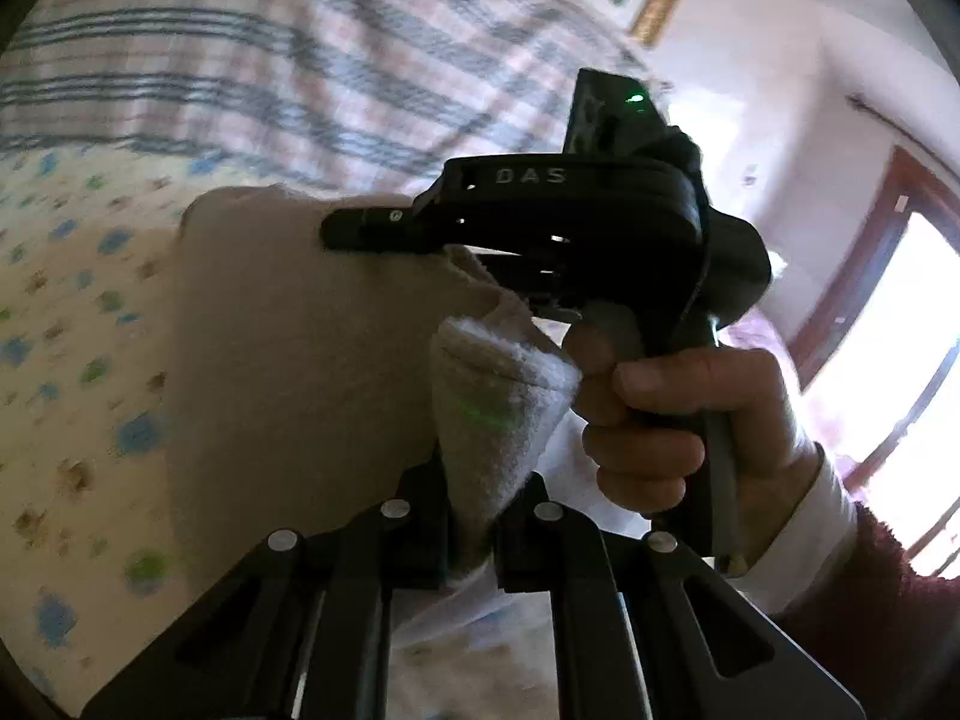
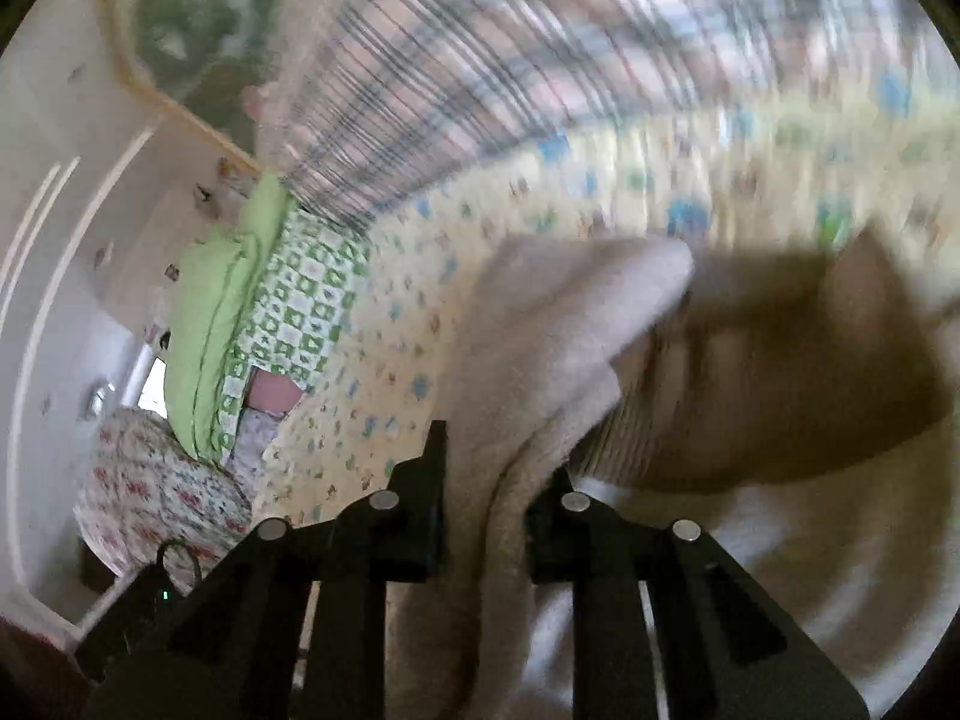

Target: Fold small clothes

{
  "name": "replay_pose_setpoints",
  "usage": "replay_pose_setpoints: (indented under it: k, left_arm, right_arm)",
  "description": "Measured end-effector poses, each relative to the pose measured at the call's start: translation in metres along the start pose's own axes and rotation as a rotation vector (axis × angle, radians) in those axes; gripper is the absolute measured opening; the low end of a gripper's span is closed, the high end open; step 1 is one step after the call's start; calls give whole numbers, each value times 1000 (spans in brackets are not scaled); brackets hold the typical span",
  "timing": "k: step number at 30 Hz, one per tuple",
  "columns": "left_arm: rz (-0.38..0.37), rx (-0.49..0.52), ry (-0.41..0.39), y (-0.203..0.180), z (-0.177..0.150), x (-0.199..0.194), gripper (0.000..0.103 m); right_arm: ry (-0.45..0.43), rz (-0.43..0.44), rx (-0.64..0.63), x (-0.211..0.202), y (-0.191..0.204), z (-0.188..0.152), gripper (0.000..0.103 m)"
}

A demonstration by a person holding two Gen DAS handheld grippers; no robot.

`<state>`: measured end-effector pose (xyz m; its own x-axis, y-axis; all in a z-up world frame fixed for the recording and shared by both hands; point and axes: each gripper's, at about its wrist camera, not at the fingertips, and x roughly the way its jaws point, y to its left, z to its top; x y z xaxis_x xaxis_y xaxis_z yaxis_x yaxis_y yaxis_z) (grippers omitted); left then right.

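Both my left tongs (image 1: 471,531) and right tongs (image 2: 486,525) are clamped on the beige cloth (image 1: 300,372), lifted over the bed (image 1: 72,312) toward twelve o'clock, so I judge the folding barely begun.

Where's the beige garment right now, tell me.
The beige garment is lifted above the patterned bedsheet: in the left wrist view the left gripper pinches one edge, and the right gripper clamps another fold in its own view.
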<state>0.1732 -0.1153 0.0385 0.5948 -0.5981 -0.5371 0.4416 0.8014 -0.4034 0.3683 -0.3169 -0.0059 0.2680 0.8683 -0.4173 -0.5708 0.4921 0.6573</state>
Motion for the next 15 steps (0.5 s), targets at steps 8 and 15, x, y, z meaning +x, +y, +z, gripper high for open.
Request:
replay_pose_setpoints:
  k: [8,15]
  left_arm:
    - [-119,33,131,-42,-13,77,8]
    - [-121,14,206,-42,-25,109,8]
  right_arm:
    - [21,-222,60,-46,-81,-27,21]
    - [-5,-227,108,-57,-113,-41,21]
